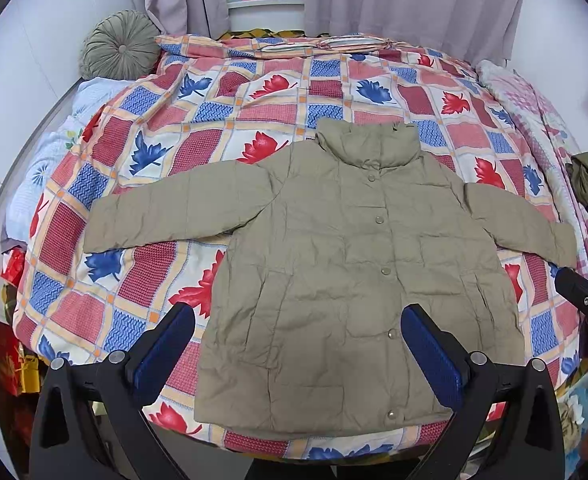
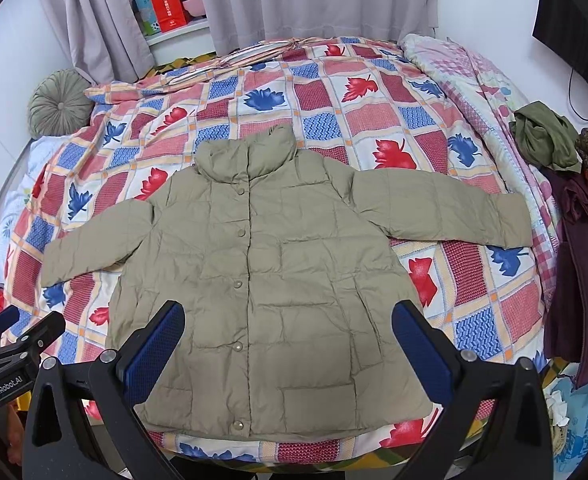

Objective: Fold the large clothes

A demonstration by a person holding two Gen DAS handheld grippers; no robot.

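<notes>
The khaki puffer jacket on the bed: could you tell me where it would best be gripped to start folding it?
Probably at the sleeve cuffs. The jacket lies flat, front up and snapped shut, sleeves spread to both sides. The open left gripper could come from the left for one cuff, the open right gripper from the right for the other cuff, and fold each across the chest.
</notes>
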